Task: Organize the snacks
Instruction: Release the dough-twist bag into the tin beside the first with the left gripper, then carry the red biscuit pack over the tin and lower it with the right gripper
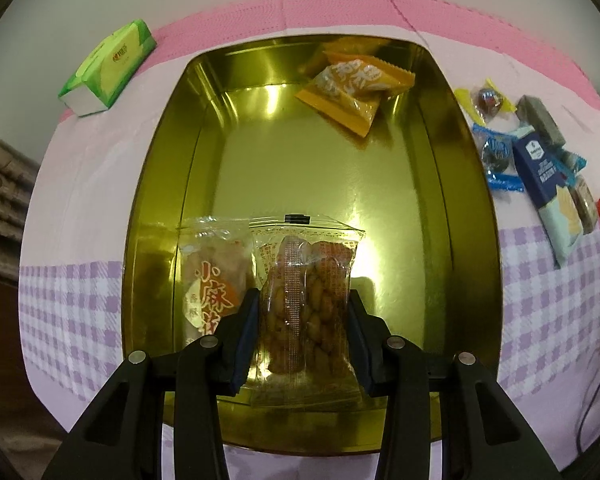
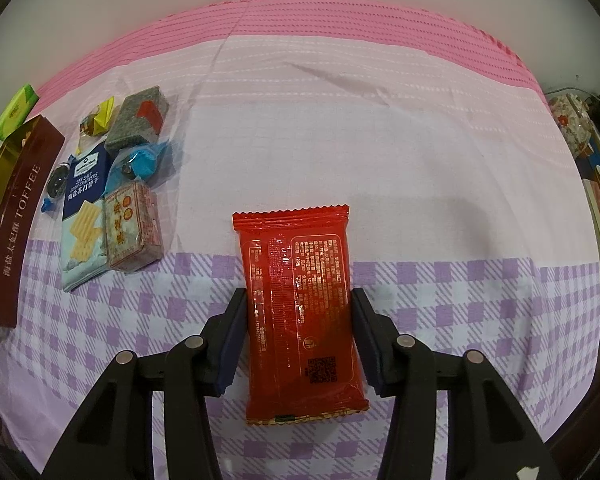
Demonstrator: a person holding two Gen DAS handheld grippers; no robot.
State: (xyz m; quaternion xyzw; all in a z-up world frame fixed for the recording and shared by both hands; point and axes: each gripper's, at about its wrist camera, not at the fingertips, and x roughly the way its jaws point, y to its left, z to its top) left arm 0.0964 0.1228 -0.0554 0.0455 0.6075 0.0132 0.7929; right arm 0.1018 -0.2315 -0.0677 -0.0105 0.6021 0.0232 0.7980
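Left gripper [image 1: 304, 336] clamps peanut pack [image 1: 306, 304] over gold tin [image 1: 432, 240], long axis along fingers, beside clear pack [image 1: 214, 276]; right gripper [image 2: 300, 344] pinches red pack [image 2: 300, 304] on cloth [image 2: 420, 160], tin leftward.

My left wrist camera looks steeply down along my fingers, close over the gold tin [image 1: 168, 184] on the tablecloth [image 1: 80, 184]. My right wrist camera also tilts steeply down, close above the checked front part of the same cloth. Both views share the tin, the green tissue pack [image 1: 108, 68] and the snack pile [image 2: 112, 184] beside it.
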